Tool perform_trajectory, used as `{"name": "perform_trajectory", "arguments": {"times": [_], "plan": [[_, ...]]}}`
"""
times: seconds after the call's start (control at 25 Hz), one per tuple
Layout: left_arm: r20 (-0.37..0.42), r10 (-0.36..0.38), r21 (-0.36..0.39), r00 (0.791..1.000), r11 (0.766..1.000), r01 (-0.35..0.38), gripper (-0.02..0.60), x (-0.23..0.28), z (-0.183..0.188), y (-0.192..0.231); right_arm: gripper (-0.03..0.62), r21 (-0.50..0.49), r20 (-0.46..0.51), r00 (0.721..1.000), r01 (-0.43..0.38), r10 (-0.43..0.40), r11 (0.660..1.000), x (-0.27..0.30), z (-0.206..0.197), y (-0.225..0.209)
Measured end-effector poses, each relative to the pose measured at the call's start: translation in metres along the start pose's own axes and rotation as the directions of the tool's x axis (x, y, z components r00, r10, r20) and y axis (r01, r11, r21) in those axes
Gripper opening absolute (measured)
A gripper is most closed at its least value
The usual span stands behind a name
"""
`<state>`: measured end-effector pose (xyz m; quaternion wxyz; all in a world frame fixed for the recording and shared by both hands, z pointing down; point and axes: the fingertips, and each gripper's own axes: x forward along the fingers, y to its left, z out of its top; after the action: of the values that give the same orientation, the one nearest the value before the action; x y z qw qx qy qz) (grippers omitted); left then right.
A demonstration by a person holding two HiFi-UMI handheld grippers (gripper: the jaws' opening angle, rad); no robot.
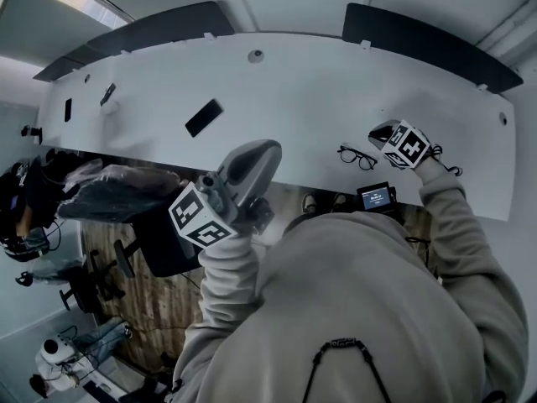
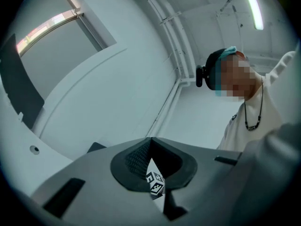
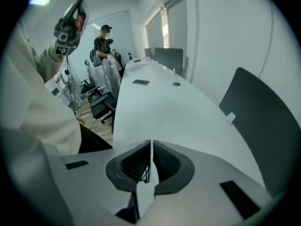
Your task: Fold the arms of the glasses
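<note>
Black-framed glasses [image 1: 357, 156] show just left of my right gripper [image 1: 379, 130], low over the near part of the long white table [image 1: 294, 91]. In the right gripper view the right gripper [image 3: 151, 142] has its pads almost together, and a thin dark strip [image 3: 146, 173], apparently an arm of the glasses, is pinched between them. The rest of the glasses is hidden there. My left gripper [image 1: 270, 148] is held up in the air off the table's near edge. It points at the ceiling, and the left gripper [image 2: 150, 140] is shut with nothing in it.
A flat black slab [image 1: 204, 117] lies mid-table, also seen further along the table [image 3: 141, 82]. A small device with a lit screen [image 1: 377, 196] sits below the table's near edge. Dark partition panels [image 1: 428, 40] line the far edge. An office chair [image 1: 159, 229] and people stand at the left.
</note>
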<state>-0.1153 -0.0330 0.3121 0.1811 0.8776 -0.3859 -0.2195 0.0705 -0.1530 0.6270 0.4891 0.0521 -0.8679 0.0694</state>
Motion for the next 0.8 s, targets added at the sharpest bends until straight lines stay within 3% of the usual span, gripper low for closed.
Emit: {"name": "perform_trajectory", "arguments": {"times": [0.16,0.24,0.36,0.52,0.8], "plan": [[-0.036,-0.048,0.008,0.998,0.999,0.048,0.005,0.017,-0.005,0.001,0.023,0.055,0.172,0.985,0.012,-0.021,0.998,-0.052,0.041,0.005],[-0.125,-0.043,0.059,0.991,0.997,0.051,0.005,0.021,-0.016,0.003,0.023,0.086,0.254,0.967,0.012,-0.034,0.996,-0.076,0.060,0.012],[-0.246,-0.010,0.133,0.969,0.990,0.044,0.005,0.027,-0.033,0.011,0.022,0.144,0.386,0.921,-0.010,-0.047,0.990,-0.112,0.090,0.026],[-0.260,-0.033,0.153,0.965,0.985,0.075,0.005,0.036,-0.032,0.016,0.021,0.153,0.520,0.852,-0.029,-0.056,0.988,-0.153,0.127,0.046],[-0.319,-0.071,0.238,0.945,0.959,0.153,0.005,0.070,-0.036,0.015,0.021,0.178,0.639,0.762,-0.017,-0.102,0.984,-0.198,0.154,0.057]]}}
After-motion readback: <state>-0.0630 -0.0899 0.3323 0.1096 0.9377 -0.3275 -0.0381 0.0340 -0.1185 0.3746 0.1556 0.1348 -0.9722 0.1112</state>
